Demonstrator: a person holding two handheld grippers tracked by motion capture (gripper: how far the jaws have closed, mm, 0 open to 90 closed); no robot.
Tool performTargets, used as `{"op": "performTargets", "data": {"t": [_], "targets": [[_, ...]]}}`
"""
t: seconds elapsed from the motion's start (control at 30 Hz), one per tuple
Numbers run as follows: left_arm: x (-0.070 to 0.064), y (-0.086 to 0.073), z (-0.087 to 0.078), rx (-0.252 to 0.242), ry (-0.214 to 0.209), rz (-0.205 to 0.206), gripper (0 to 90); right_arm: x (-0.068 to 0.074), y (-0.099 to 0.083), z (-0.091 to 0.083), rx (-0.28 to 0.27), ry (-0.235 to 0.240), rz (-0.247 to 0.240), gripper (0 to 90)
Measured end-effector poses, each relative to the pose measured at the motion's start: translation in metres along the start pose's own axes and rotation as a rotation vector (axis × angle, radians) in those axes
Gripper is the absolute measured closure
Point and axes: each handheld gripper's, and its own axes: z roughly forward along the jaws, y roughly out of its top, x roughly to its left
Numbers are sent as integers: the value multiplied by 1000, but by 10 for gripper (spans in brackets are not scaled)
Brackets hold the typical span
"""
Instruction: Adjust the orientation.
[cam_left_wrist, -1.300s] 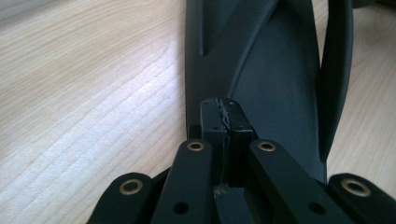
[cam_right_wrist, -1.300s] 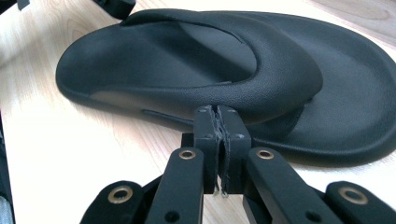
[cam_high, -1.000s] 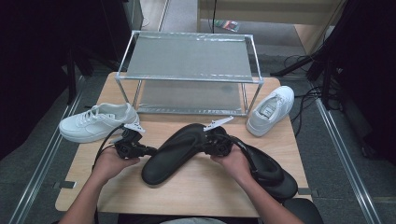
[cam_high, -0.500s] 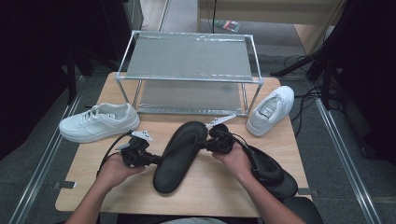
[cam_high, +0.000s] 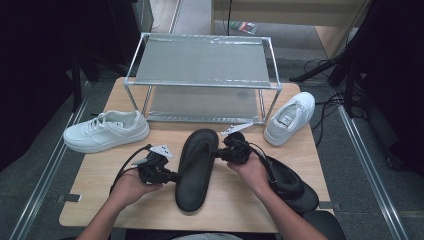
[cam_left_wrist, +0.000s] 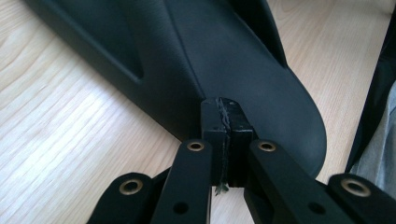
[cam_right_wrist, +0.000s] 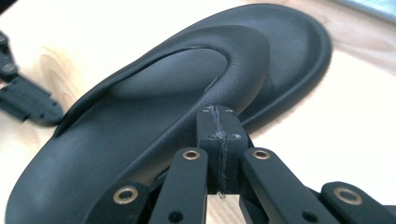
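A: What was hard to see at this moment?

B: The second black sandal (cam_high: 290, 182) near the right edge of the desk (cam_high: 100, 200) was partly covered by the person's right forearm. In both gripper views the jaws looked pressed together, with the black sandal (cam_high: 196, 167) right against their tips, but the sandal was as black as the jaws, so I could not tell if its edge was pinched between them.

A: So what did the tools hold?

B: I cannot say for sure. In the high view the left gripper (cam_high: 167, 175) met the sandal's left edge, near the heel half. The right gripper (cam_high: 219, 154) met its right edge, closer to the toe. In the right gripper view (cam_right_wrist: 218, 122) the tips sat at the strap.

A: And how did the sandal lie?

B: It lay in the middle of the desk, a little towards the front edge. Its long axis ran almost front to back, with the toe towards the metal rack (cam_high: 202, 85) at the far edge and the heel towards the person.
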Motion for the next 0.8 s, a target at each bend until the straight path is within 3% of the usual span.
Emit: {"op": "performTargets", "data": {"t": [0.1, 0.27, 0.47, 0.8], "targets": [[-4, 2, 4, -7, -10, -4, 900, 0, 0, 0, -12, -29, -1, 900], [-11, 4, 12, -16, -46, 7, 900, -1, 0, 1, -24, -33, -4, 900], [-23, 9, 21, -33, -57, 28, 900, 2, 0, 2, -35, -65, -14, 900], [-30, 16, 32, -46, -85, 35, 900, 0, -1, 2, -56, -85, -17, 900]]}}
